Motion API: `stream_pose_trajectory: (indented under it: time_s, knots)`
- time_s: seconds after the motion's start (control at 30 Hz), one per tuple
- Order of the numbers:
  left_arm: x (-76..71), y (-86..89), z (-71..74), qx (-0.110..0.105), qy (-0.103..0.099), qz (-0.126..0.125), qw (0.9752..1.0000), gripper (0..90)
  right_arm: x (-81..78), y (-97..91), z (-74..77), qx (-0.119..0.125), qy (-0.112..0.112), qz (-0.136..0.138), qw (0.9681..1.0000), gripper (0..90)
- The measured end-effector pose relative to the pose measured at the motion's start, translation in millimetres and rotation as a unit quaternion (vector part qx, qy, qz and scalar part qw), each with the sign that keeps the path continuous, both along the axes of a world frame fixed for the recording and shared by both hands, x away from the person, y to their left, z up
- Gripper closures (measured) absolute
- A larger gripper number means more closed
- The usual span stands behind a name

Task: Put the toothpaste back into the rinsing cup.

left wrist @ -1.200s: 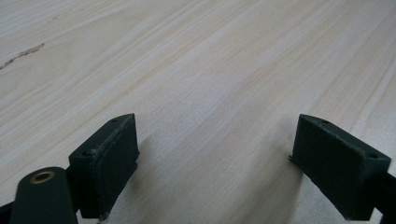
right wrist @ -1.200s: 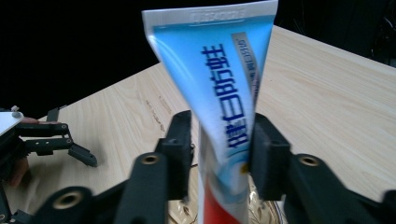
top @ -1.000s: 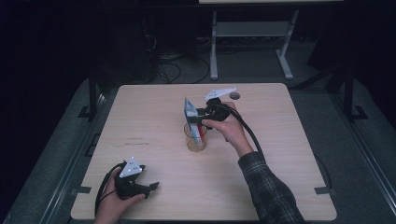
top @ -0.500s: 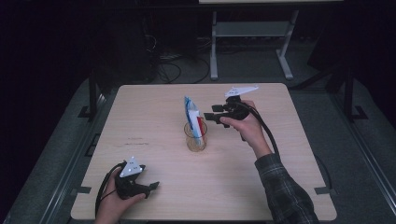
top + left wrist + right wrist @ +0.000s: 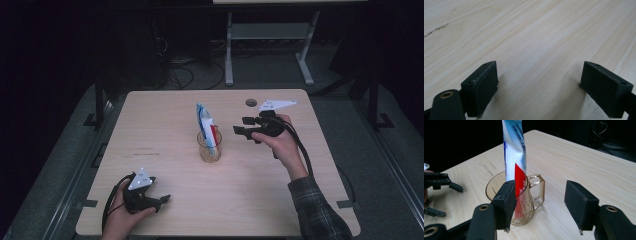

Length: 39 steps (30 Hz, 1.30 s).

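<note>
Since earlier, my right gripper (image 5: 239, 131) backed off toothpaste tube (image 5: 205, 124), jaws just widened, empty; tube stands in glass mug (image 5: 209, 150) mid-table. Left gripper (image 5: 164, 200) open, resting. Risk: tall tube tips mug if nudged.

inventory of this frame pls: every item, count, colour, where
table: 1, pale wood, fills the middle of the high view
cup: 1, clear amber with a handle, upright near the table's centre
toothpaste tube: 1, white, blue and red, standing in the cup, leaning on its rim
grommet: 1, grey round, far edge of the table
metal stand: 1, light grey, on the floor beyond the table
cables: several, dark, on the floor beyond the table
left gripper: 1, black, near left corner of the table, jaws open over bare wood
right gripper: 1, black, right of the cup, jaws just opening, nothing between them
plaid sleeve: 1, dark, on the right forearm
</note>
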<state>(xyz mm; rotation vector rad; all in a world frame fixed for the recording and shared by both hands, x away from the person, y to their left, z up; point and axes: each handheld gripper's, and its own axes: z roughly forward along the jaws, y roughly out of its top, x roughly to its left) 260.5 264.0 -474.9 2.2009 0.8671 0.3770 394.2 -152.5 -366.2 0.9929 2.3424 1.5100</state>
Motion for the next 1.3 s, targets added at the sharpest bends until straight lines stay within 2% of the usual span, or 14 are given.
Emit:
stream_pose_trajectory:
  time_s: [0.27,0.33,0.43,0.5,0.6,0.63,0.8,0.9,1.3]
  knots:
    - [0.0,0.0,0.0,0.0,0.0,0.0,1.0,13.1,-14.7,-15.3,-7.6,-0.003,-0.001,-0.011,0.9999,41.0]
    - [0.0,0.0,0.0,0.0,0.0,0.0,1.0,13.1,-19.0,-19.1,-10.6,-0.014,-0.002,-0.017,0.9998,40.3]
    - [0.0,0.0,0.0,0.0,0.0,0.0,1.0,13.1,-24.8,-25.2,-14.9,-0.011,0.0,-0.02,0.9997,38.9]
    - [0.0,0.0,0.0,0.0,0.0,0.0,1.0,13.1,-28.9,-29.1,-17.8,-0.019,-0.003,-0.027,0.9995,38.2]
    - [0.0,0.0,0.0,0.0,0.0,0.0,1.0,13.1,-33.7,-34.7,-22.4,-0.017,0.003,-0.033,0.9993,36.7]
    - [0.0,0.0,0.0,0.0,0.0,0.0,1.0,13.1,-35.6,-36.1,-23.8,-0.025,0.003,-0.039,0.9989,36.2]
    - [0.0,0.0,0.0,0.0,0.0,0.0,1.0,13.1,-42.9,-42.0,-29.8,-0.022,0.004,-0.045,0.9987,34.7]
    - [0.0,0.0,0.0,0.0,0.0,0.0,1.0,13.1,-48.3,-44.3,-33.5,-0.035,0.002,-0.049,0.9982,34.0]
    - [0.0,0.0,0.0,0.0,0.0,0.0,1.0,13.1,-75.0,-57.4,-49.9,-0.043,0.005,-0.061,0.9972,30.3]
